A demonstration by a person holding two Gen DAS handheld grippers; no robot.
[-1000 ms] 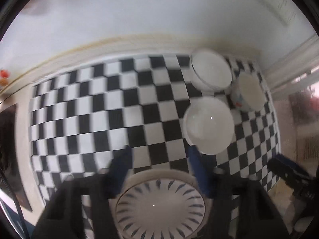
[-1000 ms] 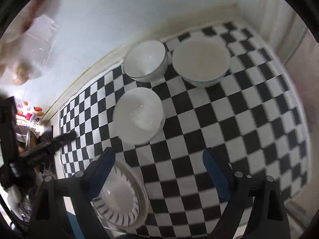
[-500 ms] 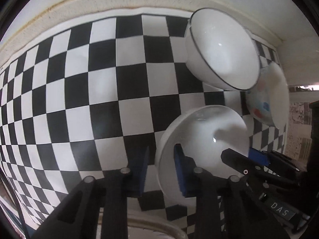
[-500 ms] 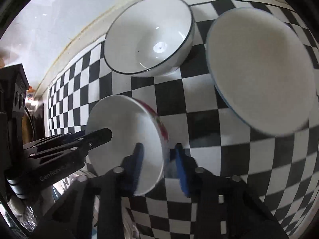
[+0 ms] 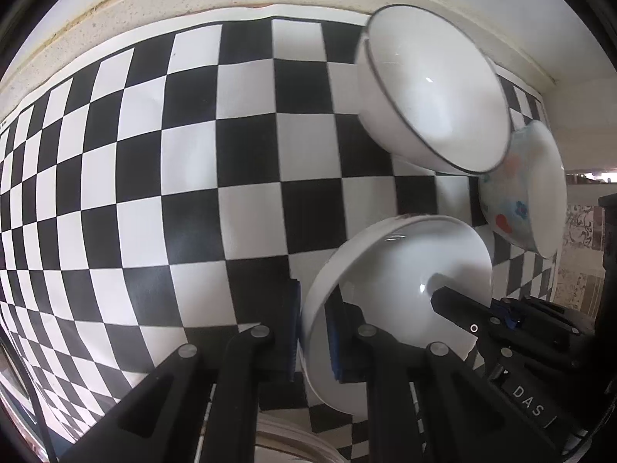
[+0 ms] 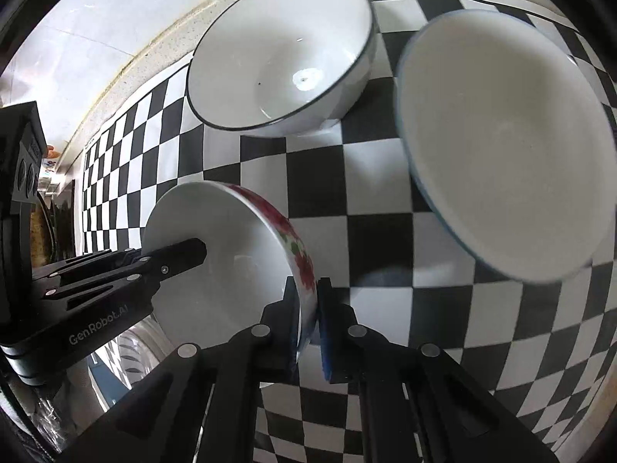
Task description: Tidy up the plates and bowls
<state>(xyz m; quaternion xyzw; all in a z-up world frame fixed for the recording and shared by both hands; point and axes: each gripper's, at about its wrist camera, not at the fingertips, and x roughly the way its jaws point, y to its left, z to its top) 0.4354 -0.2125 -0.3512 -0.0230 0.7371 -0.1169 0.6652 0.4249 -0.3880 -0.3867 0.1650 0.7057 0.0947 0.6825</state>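
Observation:
A white bowl with a red flower pattern outside [image 5: 397, 281] [image 6: 223, 254] sits on the checkered cloth [image 5: 154, 193], held from both sides. My left gripper [image 5: 314, 332] has its jaws closing on the bowl's left rim, blue pads pressing the wall from inside and outside. On the opposite rim my right gripper [image 6: 308, 308] closes the same way, the rim pinched between its pads. Each view also catches the other gripper: the right gripper [image 5: 478, 308] and the left gripper [image 6: 154, 258], one finger inside the bowl.
Behind stand a white bowl with a thin dark rim [image 5: 432, 104] [image 6: 281, 54] and a wider bowl with blue and red flowers outside [image 5: 524, 193] [image 6: 501, 146]. A striped plate [image 5: 285, 440] [image 6: 131, 351] lies just below the grippers. A wall ledge borders the cloth at the back.
Both grippers came down from above the cloth to the flowered bowl and closed on its opposite rims. Over the last half second they stayed in place and the jaws tightened.

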